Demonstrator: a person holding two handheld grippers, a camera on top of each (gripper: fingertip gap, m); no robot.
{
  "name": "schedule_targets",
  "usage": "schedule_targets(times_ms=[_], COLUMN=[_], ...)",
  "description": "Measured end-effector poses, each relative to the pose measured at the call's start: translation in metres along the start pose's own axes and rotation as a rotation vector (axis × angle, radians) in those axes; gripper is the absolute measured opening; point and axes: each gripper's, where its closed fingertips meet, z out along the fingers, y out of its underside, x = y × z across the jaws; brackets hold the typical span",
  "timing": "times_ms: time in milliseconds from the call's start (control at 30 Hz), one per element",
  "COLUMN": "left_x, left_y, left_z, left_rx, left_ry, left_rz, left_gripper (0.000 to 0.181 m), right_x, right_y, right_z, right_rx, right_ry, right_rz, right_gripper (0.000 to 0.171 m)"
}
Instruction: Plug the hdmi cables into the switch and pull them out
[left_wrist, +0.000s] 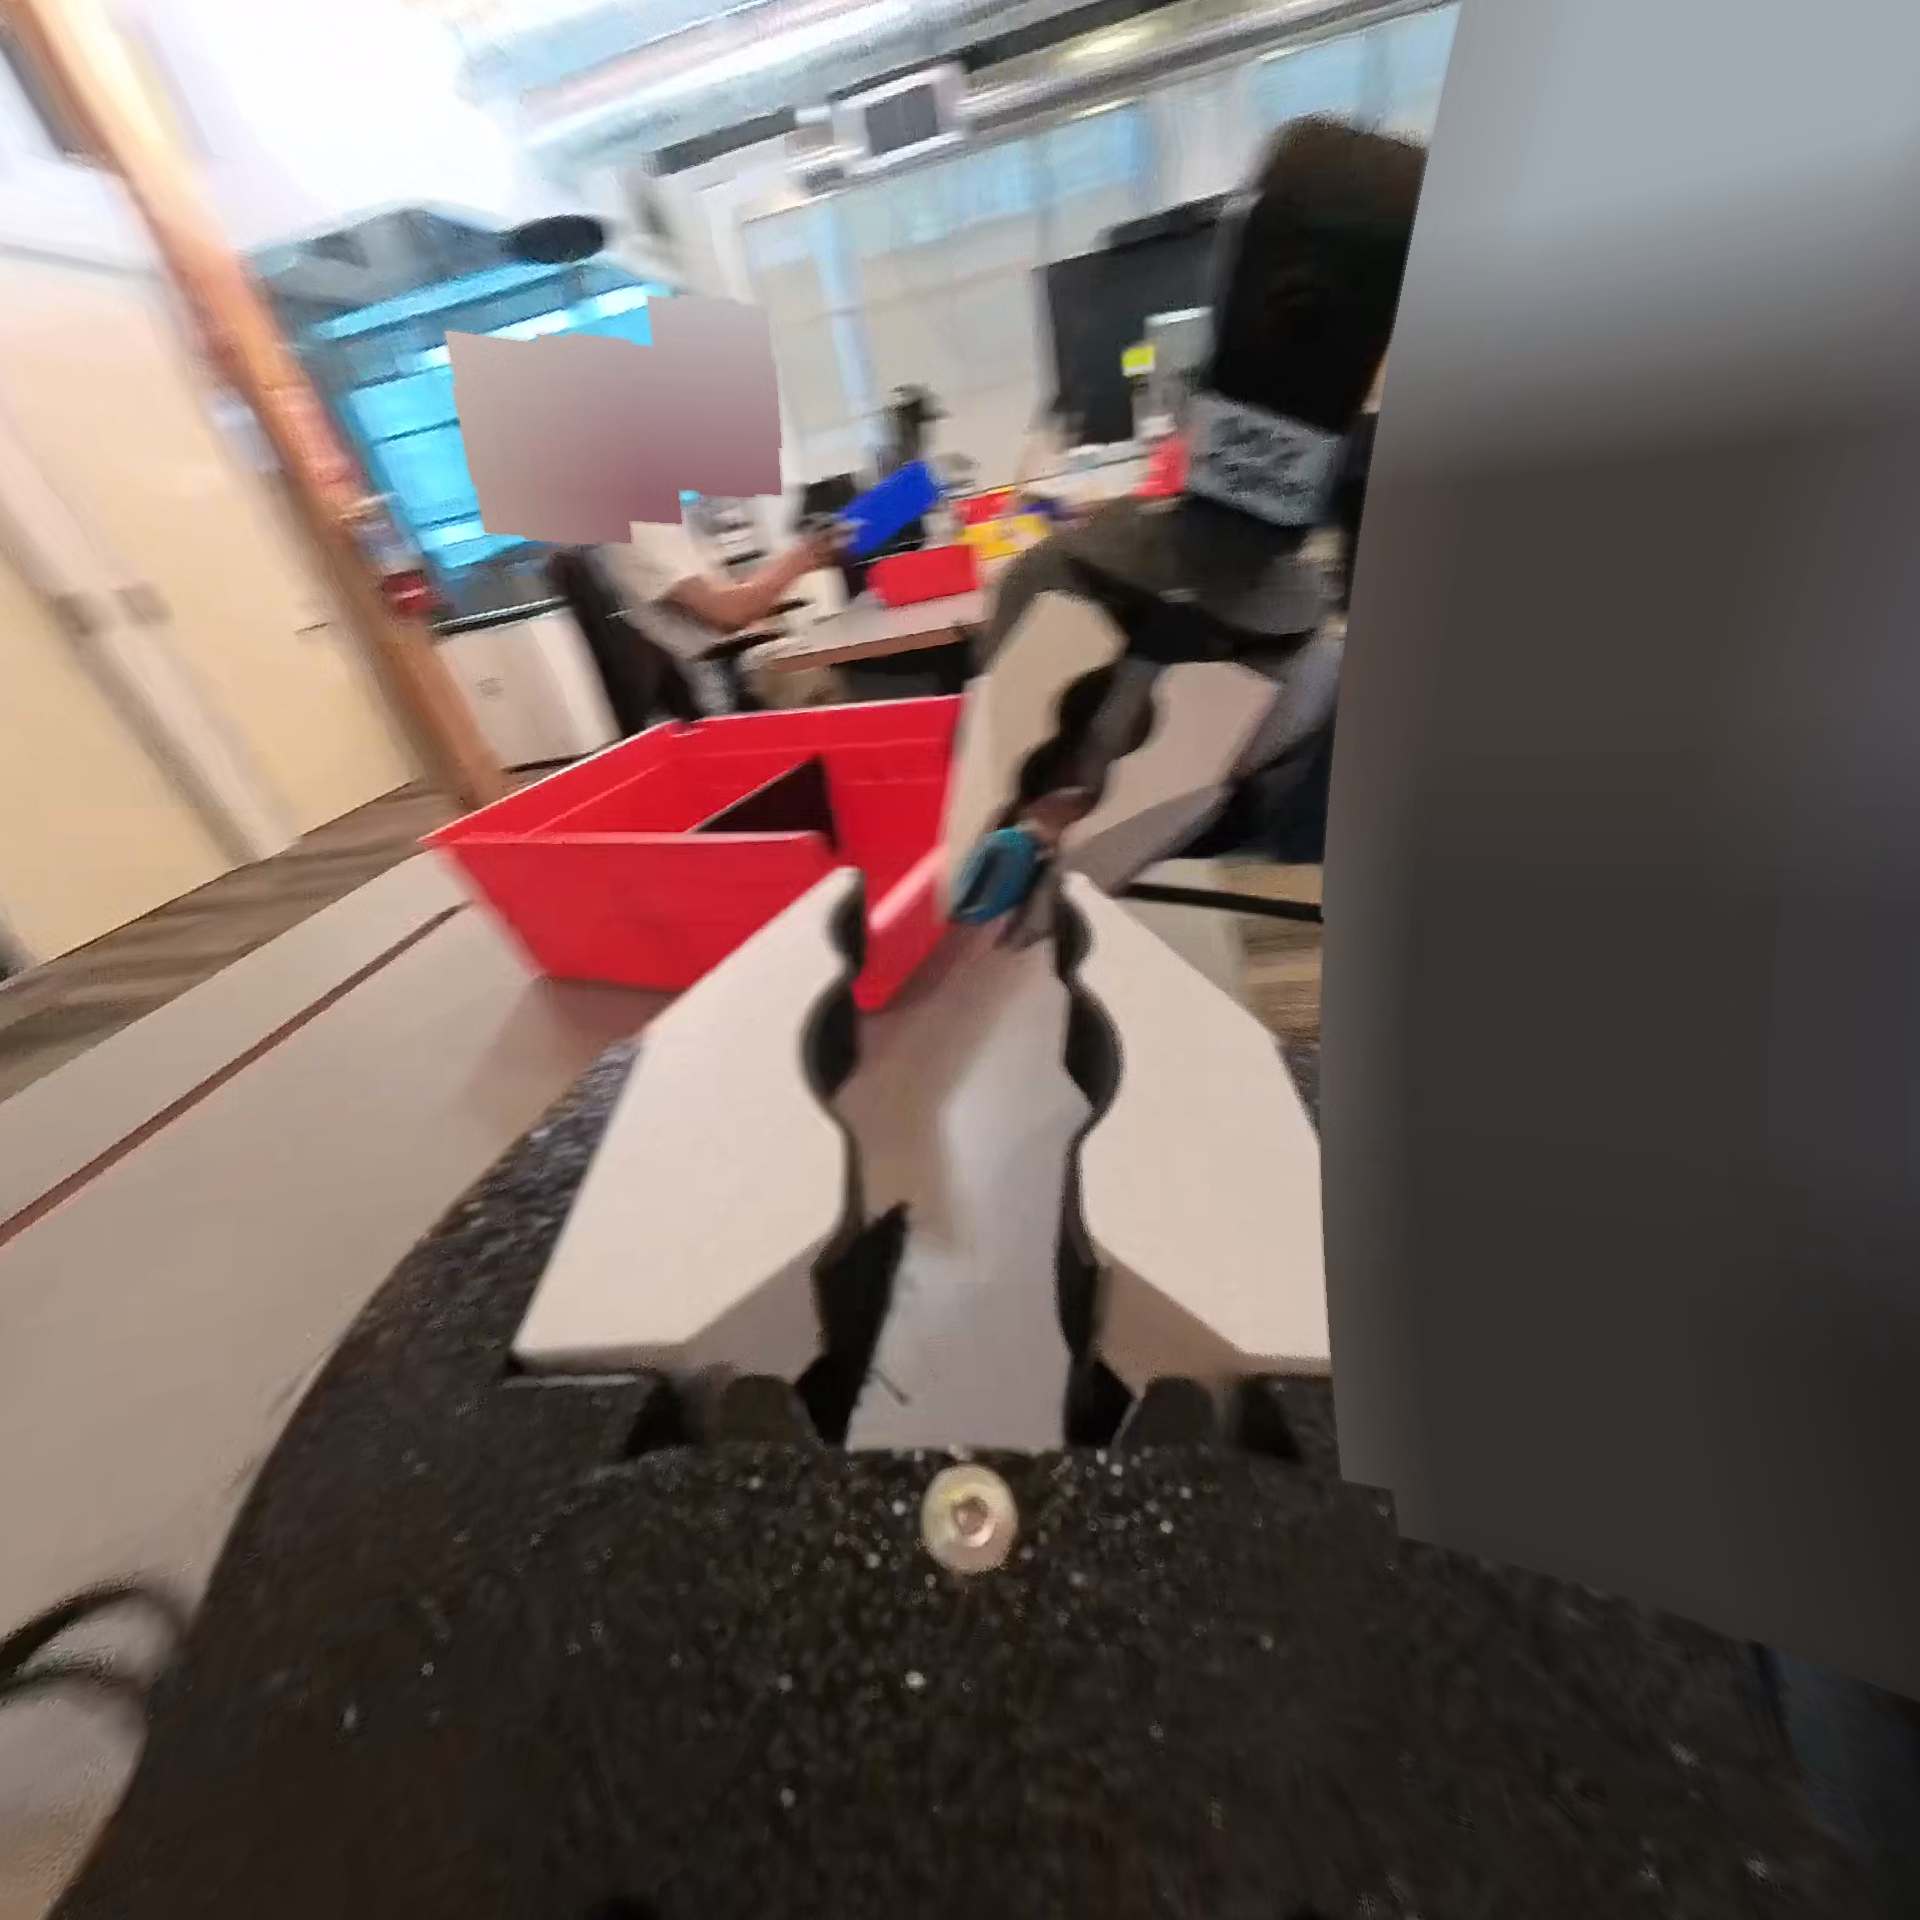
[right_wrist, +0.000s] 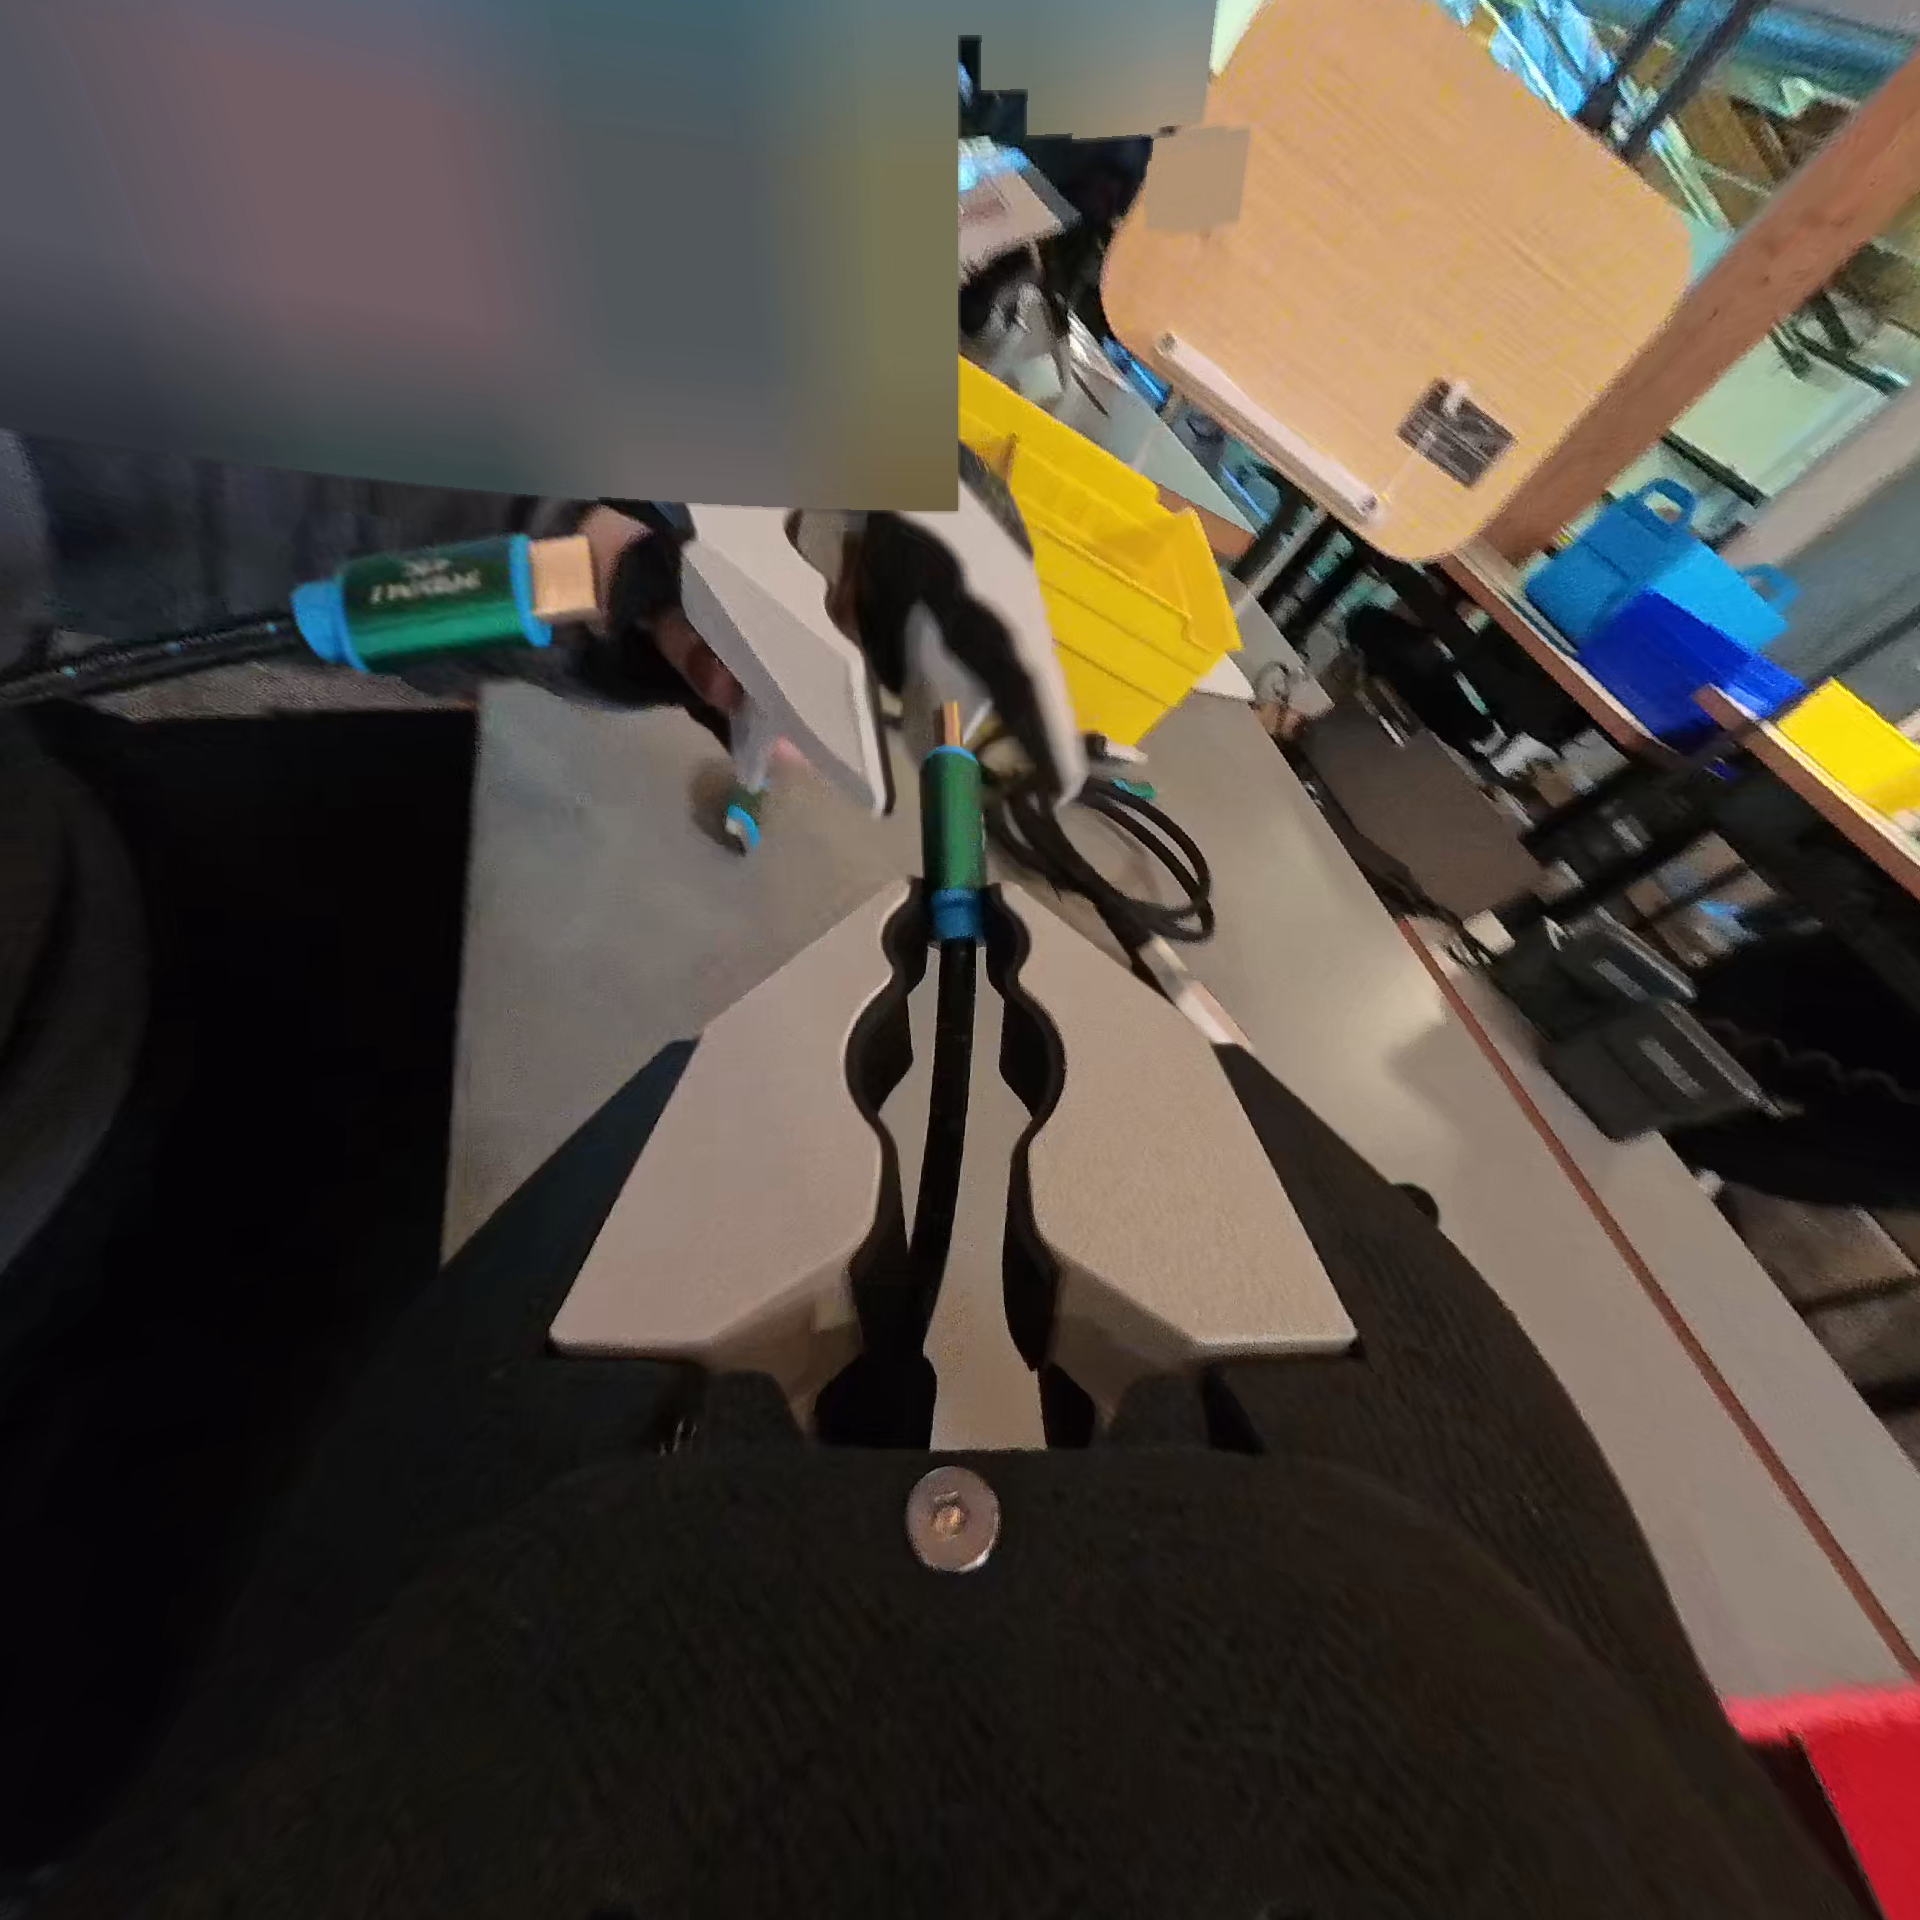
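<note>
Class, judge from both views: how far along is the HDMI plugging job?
Done: nothing visibly; no switch shows clearly. In hand: the right claw grips a green plug by its blue collar; the left claw is open, empty. Left: plugging it in, and a second plug is unplugged, gold tip bare.

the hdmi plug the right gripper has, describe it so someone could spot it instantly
Start at the right gripper low in the right wrist view. Pinched at its fingertips stands a green plug with a blue collar, black cable trailing back. Unlike the other green plug at left, nothing shows its gold tip.
</note>
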Motion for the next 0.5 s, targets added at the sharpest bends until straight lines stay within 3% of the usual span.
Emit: schedule_targets(times_ms=[33,100,167,233,367,500], left_x=[-0.02,-0.06,-0.096,-0.12,-0.153,-0.168], left_y=[0.005,0.029,0.064,0.1,0.136,0.155], left_z=[-0.004,-0.016,-0.025,-0.028,-0.021,-0.011], left_rx=[-0.025,-0.165,-0.407,-0.646,-0.896,-1.045], left_ry=[-0.111,-0.331,-0.493,-0.535,-0.554,-0.504], left_rz=[0.003,0.064,0.166,0.282,0.564,0.846], left_gripper=[0.046,0.065,0.078,0.088,0.083,0.069], right_x=[0.006,0.019,0.029,0.035,0.039,0.044], right_y=[0.006,0.019,0.029,0.037,0.046,0.058], right_z=[-0.001,-0.006,-0.011,-0.014,-0.017,-0.018], right_rx=[-0.032,-0.092,-0.137,-0.172,-0.207,-0.237], right_ry=[0.028,0.09,0.136,0.158,0.179,0.204], right_rz=[0.008,0.031,0.056,0.074,0.092,0.117], right_gripper=[0.009,0.009,0.009,0.009,0.009,0.009])
